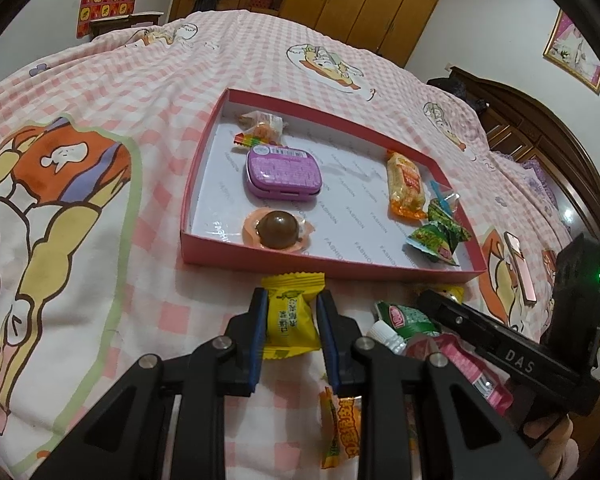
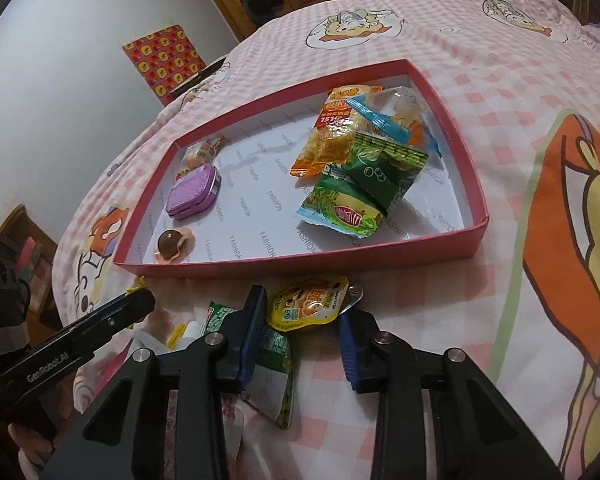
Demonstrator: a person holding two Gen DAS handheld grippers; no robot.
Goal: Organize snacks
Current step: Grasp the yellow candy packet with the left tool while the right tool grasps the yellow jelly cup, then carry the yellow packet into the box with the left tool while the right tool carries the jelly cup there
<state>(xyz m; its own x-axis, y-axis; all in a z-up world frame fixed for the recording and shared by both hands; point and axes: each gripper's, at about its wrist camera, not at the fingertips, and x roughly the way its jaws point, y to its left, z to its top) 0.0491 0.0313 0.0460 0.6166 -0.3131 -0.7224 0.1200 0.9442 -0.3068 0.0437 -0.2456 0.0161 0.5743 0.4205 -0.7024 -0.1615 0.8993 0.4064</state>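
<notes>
Both grippers clamp snacks in front of the red box, on the bed.

Left wrist view: the left gripper [image 1: 292,312] grips a yellow candy [image 1: 293,316] just before the box [image 1: 204,168]; the right gripper's arm hides much of the loose pile.
Right wrist view: the right gripper [image 2: 304,312] pinches a yellow jelly cup [image 2: 308,303], its lower part hidden; small print unreadable.
</notes>
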